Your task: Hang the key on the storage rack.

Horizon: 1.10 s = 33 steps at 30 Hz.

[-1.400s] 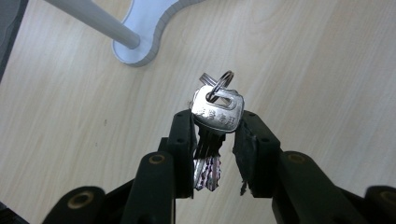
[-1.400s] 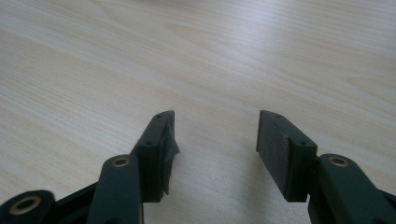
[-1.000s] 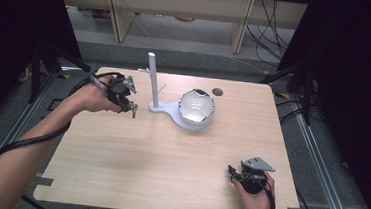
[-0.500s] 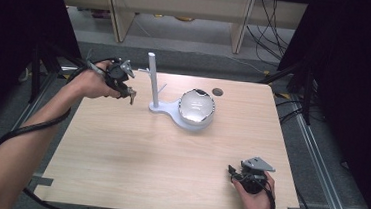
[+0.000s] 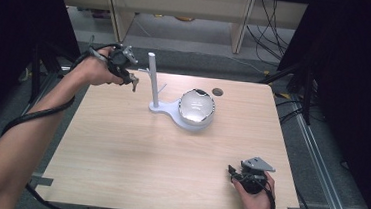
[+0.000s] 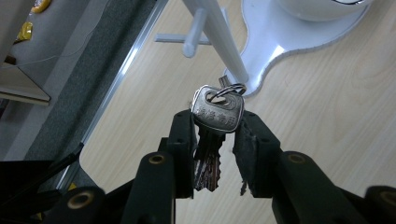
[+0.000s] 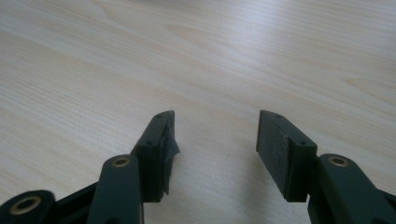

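- Pale wooden surface (image 5: 119, 149) is seen from the high view, with dark surroundings at both sides and shelving and cables behind its far edge.
- A white plastic stand with an upright post and short side pegs (image 5: 151, 82) is placed toward the far middle of the surface; a rounded white bowl-like object (image 5: 197, 107) sits on the wide end of its flat base.
- The left gripper (image 5: 125, 77) is held above the far left corner of the surface, just to the left of the post.
- Its jaws are pinched on a small bunch of silver metal keys on a ring (image 6: 217, 122); the flat head of the front key stands up above the jaw tips and the toothed blades hang down between them.
- In the left gripper view the key ring is at the very top of the bunch, and the short white peg (image 6: 193, 36) lies beyond it and a little to the left, apart from it.
- The long axis of the keys runs roughly along the jaws, so the ring is the part that leads toward the peg.
- It is judged that the coming move is to bring the ring over the end of a peg, and this depends on the ring opening being lined with the peg tip.
- The right gripper (image 5: 240, 175) rests on the near right part of the surface, well apart from the stand; its jaws are spread with nothing between them (image 7: 215, 140).
- The left hand is therefore the nearer one to the stand.
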Each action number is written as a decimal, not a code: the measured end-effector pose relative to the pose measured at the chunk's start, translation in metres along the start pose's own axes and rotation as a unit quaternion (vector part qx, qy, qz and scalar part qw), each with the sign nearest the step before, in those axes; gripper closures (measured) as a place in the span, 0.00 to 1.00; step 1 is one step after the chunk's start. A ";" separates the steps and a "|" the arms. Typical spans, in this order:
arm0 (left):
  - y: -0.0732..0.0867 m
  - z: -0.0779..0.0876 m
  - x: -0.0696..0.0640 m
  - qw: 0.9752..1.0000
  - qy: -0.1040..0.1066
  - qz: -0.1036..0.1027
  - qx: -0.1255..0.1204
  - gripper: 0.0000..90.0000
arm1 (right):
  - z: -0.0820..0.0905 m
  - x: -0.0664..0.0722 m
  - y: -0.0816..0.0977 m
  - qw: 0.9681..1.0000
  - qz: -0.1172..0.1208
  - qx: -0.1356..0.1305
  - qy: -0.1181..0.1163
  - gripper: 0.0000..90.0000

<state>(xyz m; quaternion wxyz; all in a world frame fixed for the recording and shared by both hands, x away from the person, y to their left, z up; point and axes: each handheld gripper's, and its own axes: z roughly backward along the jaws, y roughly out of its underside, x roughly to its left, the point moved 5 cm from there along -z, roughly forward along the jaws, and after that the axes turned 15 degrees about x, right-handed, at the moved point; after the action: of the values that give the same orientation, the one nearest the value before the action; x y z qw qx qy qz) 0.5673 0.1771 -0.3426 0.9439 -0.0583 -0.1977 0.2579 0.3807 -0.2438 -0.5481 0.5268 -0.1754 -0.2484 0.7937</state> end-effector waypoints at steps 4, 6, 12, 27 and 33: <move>-0.004 0.001 0.006 1.000 0.000 0.010 -0.004 0.76 | 0.000 0.000 0.000 1.000 0.000 0.000 0.000 0.53; -0.007 0.002 0.008 1.000 -0.001 0.007 -0.002 0.76 | 0.000 0.000 0.000 1.000 0.000 0.000 0.000 0.53; -0.016 0.004 0.012 1.000 0.000 0.005 -0.005 0.76 | 0.000 0.000 0.000 1.000 -0.001 -0.001 -0.001 0.53; -0.025 -0.003 0.022 1.000 0.007 0.008 0.004 0.76 | 0.000 0.000 0.000 1.000 -0.001 -0.001 -0.002 0.54; -0.028 -0.003 0.023 1.000 0.010 0.009 0.007 0.76 | 0.000 0.000 0.000 1.000 0.000 -0.001 -0.001 0.54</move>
<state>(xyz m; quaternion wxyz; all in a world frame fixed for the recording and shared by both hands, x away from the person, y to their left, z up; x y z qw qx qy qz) 0.5996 0.1647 -0.3321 0.9438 -0.0558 -0.1861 0.2674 0.3804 -0.2439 -0.5479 0.5267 -0.1751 -0.2497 0.7935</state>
